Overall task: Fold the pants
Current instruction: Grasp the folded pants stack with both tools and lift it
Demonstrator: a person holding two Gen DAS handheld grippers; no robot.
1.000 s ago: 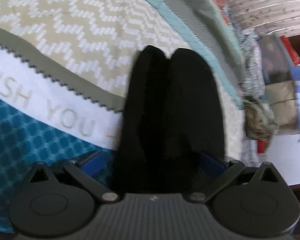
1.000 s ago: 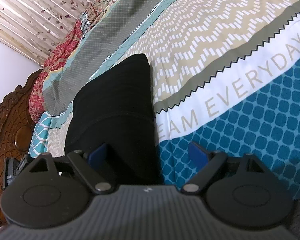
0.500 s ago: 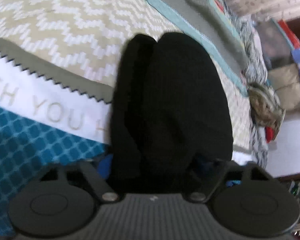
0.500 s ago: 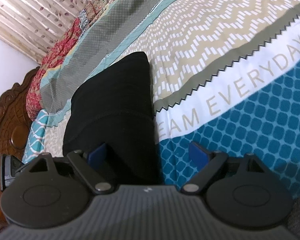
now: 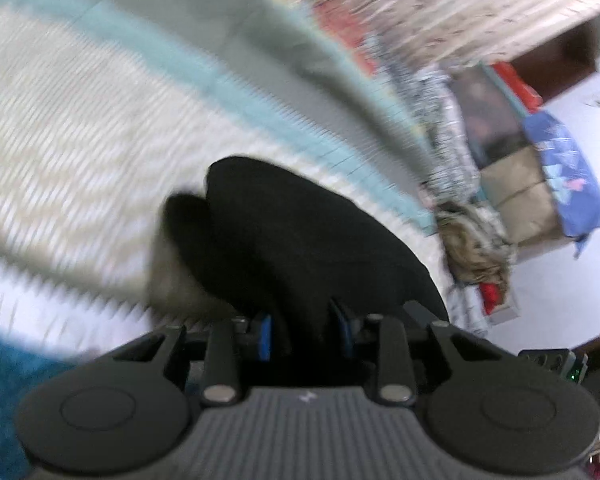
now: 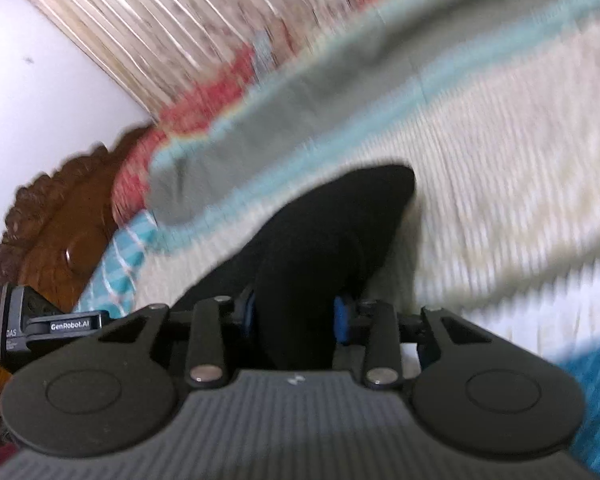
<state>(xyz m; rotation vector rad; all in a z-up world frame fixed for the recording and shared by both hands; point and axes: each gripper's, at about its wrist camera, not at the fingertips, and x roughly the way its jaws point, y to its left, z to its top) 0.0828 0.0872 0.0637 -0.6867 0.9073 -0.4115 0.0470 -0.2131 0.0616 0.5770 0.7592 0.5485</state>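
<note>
Working from the patterned bedspread downward in scale, we find the black pants lying on it, their long axis running straight away from both tools toward the far grey and teal stripes. At the near end, fabric rises off the bed into each gripper; the far end rests on the chevron band.

We see the left gripper with its blue pads drawn in against a bunch of black cloth, so it is clamped on the pants; its jaws have just been closing. The right gripper is likewise pinched on the near edge, its jaws also just closing.

Motion blur is heavy, so the exact hem or waistband we cannot tell. Neither hand appears nearer; both hold the same end, so the fold probably carries forward along that axis.
</note>
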